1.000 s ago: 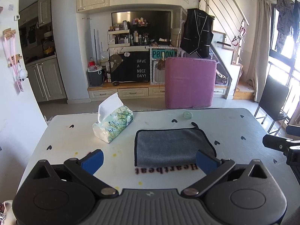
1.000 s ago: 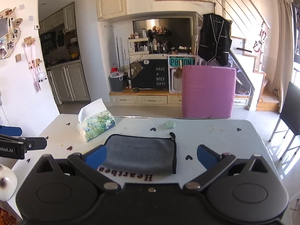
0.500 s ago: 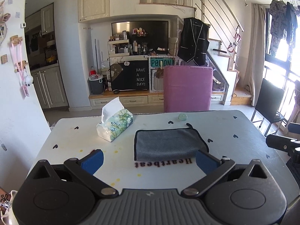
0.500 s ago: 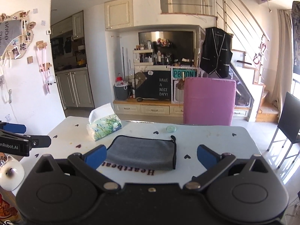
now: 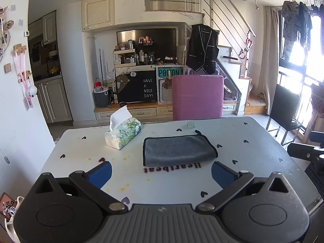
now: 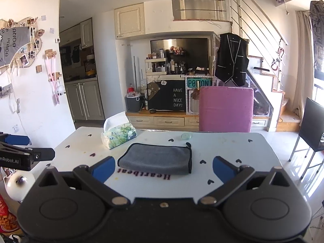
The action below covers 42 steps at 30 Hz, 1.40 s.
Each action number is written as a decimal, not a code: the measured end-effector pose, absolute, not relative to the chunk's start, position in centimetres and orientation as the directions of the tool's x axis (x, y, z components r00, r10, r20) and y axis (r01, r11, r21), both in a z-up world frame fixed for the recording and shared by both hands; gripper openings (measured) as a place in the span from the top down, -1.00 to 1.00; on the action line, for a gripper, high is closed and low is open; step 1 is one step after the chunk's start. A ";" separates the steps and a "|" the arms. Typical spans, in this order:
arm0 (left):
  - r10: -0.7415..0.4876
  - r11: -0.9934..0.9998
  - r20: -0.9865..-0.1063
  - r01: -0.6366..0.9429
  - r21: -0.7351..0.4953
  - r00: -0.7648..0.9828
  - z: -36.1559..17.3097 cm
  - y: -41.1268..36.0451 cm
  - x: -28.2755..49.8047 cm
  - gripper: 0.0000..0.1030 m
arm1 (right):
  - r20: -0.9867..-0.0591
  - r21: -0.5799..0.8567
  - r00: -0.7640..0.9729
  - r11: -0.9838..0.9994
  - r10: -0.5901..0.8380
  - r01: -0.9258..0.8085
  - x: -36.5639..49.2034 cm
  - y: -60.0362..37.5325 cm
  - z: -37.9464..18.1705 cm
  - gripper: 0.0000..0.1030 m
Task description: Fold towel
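A grey towel (image 5: 178,150) with a black hem lies folded flat on the white table (image 5: 253,141), just beyond the word "Heartbeat". It also shows in the right wrist view (image 6: 158,158). My left gripper (image 5: 161,174) is open and empty, held above the table's near edge, short of the towel. My right gripper (image 6: 164,168) is open and empty, also back from the towel and above the near edge. The right gripper's tip shows at the right of the left wrist view (image 5: 303,154). The left gripper's tip shows at the left of the right wrist view (image 6: 30,156).
A tissue pack (image 5: 123,133) stands left of the towel. A small round glass lid (image 5: 191,124) lies behind the towel. A pink chair (image 5: 197,97) is at the far side, a black chair (image 5: 283,109) at the right. A white mug (image 6: 16,184) sits at the left.
Both grippers have pulled back and risen away from the towel, so it looks smaller and farther. The towel has not moved. Both grippers stay open.
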<state>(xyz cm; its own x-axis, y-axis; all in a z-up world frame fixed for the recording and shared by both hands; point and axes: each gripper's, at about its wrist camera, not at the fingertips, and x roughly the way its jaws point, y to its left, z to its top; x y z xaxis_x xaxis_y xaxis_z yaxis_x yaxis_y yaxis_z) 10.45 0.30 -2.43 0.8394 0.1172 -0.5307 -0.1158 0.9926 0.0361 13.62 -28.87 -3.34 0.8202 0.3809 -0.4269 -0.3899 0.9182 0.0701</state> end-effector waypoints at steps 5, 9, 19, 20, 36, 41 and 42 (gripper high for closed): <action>0.102 0.995 -0.534 -0.099 0.034 0.840 -2.7 0.2 8.6 -1.00 | -0.425 0.074 0.821 0.919 0.381 -0.388 11.6 -29.7 -3.4 -0.99; 0.055 0.998 -0.535 -0.056 0.015 0.843 -2.8 0.0 7.1 -1.00 | -0.425 0.078 0.822 0.919 0.380 -0.385 10.2 -30.2 -3.7 -0.99; 0.015 1.000 -0.529 -0.008 0.016 0.849 -3.5 0.0 4.8 -1.00 | -0.434 0.082 0.812 0.915 0.390 -0.395 7.7 -30.7 -3.8 -0.99; 0.017 1.000 -0.528 -0.009 0.018 0.849 -3.5 0.0 4.6 -1.00 | -0.436 0.082 0.811 0.915 0.390 -0.396 7.6 -30.6 -3.8 -0.99; 0.005 1.000 -0.534 0.001 0.011 0.845 -3.3 0.8 4.0 -1.00 | -0.438 0.072 0.813 0.917 0.383 -0.393 5.4 -30.3 -3.6 -0.99; -0.001 1.000 -0.533 0.007 0.010 0.846 -3.2 0.8 3.9 -1.00 | -0.442 0.080 0.811 0.918 0.383 -0.389 5.3 -30.2 -3.8 -0.99; -0.004 1.000 -0.534 0.009 0.008 0.846 -3.3 0.8 3.9 -1.00 | -0.442 0.083 0.811 0.918 0.383 -0.389 5.4 -30.2 -3.8 -0.99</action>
<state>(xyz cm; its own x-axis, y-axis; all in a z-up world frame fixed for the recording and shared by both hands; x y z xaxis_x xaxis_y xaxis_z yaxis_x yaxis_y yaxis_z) 3.87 0.82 -3.26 0.8458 -0.0038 -0.5335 0.0093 0.9999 0.0077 5.42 -30.20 -3.75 0.8108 0.3834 -0.4423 -0.3887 0.9176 0.0828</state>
